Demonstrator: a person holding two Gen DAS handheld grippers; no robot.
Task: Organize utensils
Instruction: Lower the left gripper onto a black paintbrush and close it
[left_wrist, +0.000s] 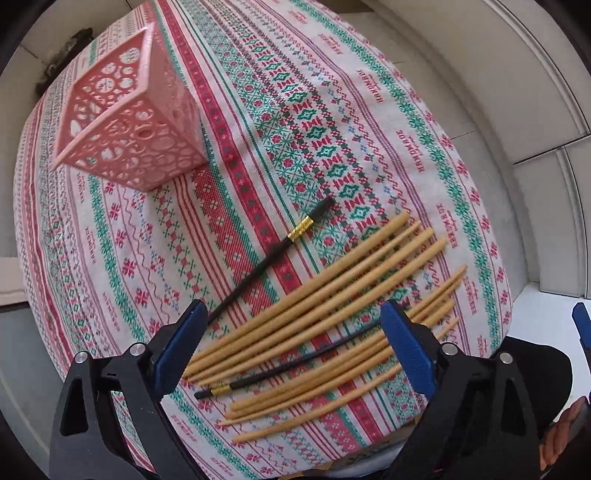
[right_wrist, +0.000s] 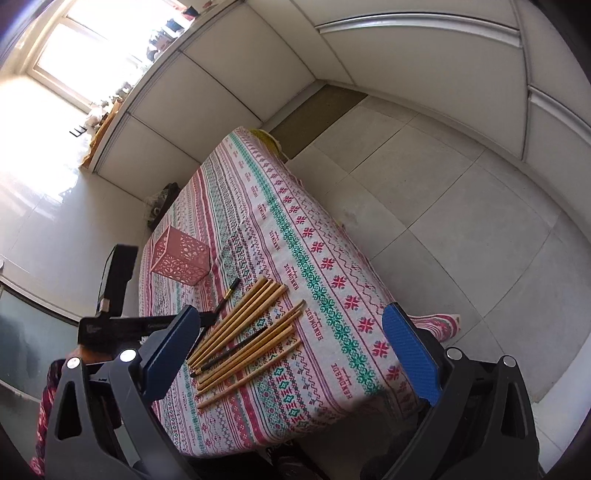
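Several tan wooden chopsticks (left_wrist: 314, 314) lie side by side on a patterned tablecloth (left_wrist: 258, 129), with a black chopstick with a gold band (left_wrist: 295, 365) among them and another black one (left_wrist: 273, 254) just beyond. A pink perforated square holder (left_wrist: 129, 129) stands upright at the far left. My left gripper (left_wrist: 295, 332) is open and empty, held above the near ends of the chopsticks. My right gripper (right_wrist: 291, 339) is open and empty, higher up and nearer the table's front; the chopsticks (right_wrist: 243, 332) and the holder (right_wrist: 181, 260) show below it.
The cloth-covered table (right_wrist: 332, 280) is small, with grey floor tiles (right_wrist: 461, 206) to its right and white cabinets (right_wrist: 406, 55) behind. The left gripper's body (right_wrist: 118, 295) shows at the table's left edge. A bright window (right_wrist: 92, 44) is at the far left.
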